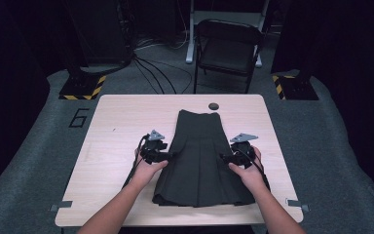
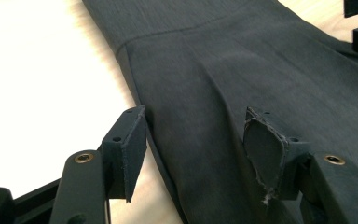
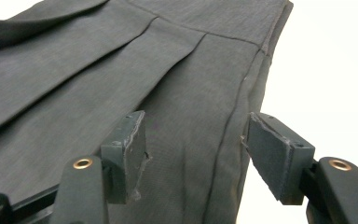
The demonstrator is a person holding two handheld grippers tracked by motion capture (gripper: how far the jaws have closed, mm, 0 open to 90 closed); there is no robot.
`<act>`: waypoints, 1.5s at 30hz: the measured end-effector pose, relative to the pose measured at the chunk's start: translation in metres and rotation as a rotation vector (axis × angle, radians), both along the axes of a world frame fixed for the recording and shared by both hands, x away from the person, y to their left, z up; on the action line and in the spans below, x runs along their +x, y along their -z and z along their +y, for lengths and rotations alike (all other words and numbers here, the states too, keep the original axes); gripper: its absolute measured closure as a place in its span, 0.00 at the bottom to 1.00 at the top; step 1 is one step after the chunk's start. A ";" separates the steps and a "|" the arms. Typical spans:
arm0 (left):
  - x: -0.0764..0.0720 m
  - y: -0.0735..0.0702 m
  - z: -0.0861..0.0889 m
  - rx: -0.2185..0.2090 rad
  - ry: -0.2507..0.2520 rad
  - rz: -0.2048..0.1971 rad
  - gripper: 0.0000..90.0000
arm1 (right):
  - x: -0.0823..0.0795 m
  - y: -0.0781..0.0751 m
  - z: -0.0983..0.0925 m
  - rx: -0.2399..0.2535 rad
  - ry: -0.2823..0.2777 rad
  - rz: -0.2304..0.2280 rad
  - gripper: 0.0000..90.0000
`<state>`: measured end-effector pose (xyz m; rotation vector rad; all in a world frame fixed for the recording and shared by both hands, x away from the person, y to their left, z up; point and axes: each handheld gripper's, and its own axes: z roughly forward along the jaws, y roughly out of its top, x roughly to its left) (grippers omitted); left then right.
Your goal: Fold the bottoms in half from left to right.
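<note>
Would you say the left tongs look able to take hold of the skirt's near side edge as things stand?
Probably yes. The left tongs are open, their jaws standing either side of the skirt edge, with bare table beside it and nothing in between.

This looks like a lab or recording studio set up for data capture rather than a home. A plain light wooden table [image 1: 126, 122] stands alone on grey carpet [image 1: 34, 161], ringed by black curtains [image 1: 9, 58]. Stand bases marked with yellow-and-black hazard tape [image 1: 83, 87] sit at the far corners, loose cables [image 1: 151, 68] run across the floor, a black folding chair [image 1: 228, 48] waits behind, and a taped number six [image 1: 79, 117] marks the station
</note>
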<state>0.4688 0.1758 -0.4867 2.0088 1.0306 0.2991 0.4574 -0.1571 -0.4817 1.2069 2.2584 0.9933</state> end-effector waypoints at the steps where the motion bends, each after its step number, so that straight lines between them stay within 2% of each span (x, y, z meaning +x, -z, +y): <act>1: 0.003 -0.001 0.000 -0.003 -0.001 0.000 0.44 | 0.002 -0.001 0.001 0.001 0.013 0.009 0.41; 7: 0.019 0.001 -0.001 0.000 -0.035 -0.002 0.45 | 0.022 -0.005 0.004 0.015 0.028 0.007 0.42; 9: 0.023 0.005 -0.001 -0.010 -0.057 0.012 0.45 | 0.029 -0.004 0.005 0.011 0.041 0.009 0.42; 10: 0.026 0.006 -0.001 0.005 -0.051 0.012 0.45 | 0.030 -0.004 0.006 0.015 0.049 0.018 0.42; 12: 0.028 0.011 -0.002 0.011 -0.071 0.030 0.45 | 0.035 -0.001 0.005 -0.001 0.032 0.011 0.42; 13: 0.029 0.012 -0.002 0.017 -0.072 0.031 0.45 | 0.035 0.002 0.007 0.006 0.050 0.026 0.41; 14: 0.030 0.014 -0.003 0.018 -0.074 0.028 0.45 | 0.037 0.005 0.007 -0.008 0.046 0.022 0.41; 15: 0.031 0.015 -0.003 0.032 -0.067 0.025 0.45 | 0.037 0.006 0.008 -0.012 0.061 0.024 0.41; 18: 0.032 0.020 -0.005 0.027 -0.068 0.034 0.44 | 0.039 0.012 0.006 -0.012 0.074 0.055 0.41; 25: 0.032 0.028 -0.014 0.037 -0.060 0.025 0.43 | 0.044 0.021 0.006 -0.026 0.072 0.060 0.40; 31: 0.033 0.034 -0.015 0.038 -0.067 0.033 0.40 | 0.046 0.027 0.003 0.008 0.095 0.087 0.36; 37: 0.031 0.035 -0.018 0.054 -0.064 0.012 0.39 | 0.048 0.032 0.001 0.014 0.097 0.107 0.34; 38: 0.031 0.035 -0.017 0.071 -0.055 0.007 0.40 | 0.047 0.032 0.002 0.015 0.099 0.108 0.34; 39: 0.031 0.035 -0.018 0.060 -0.061 0.007 0.40 | 0.047 0.032 0.001 0.012 0.096 0.104 0.34; 45: 0.028 0.037 -0.019 0.058 -0.068 -0.011 0.41 | 0.047 0.035 0.001 0.025 0.093 0.093 0.34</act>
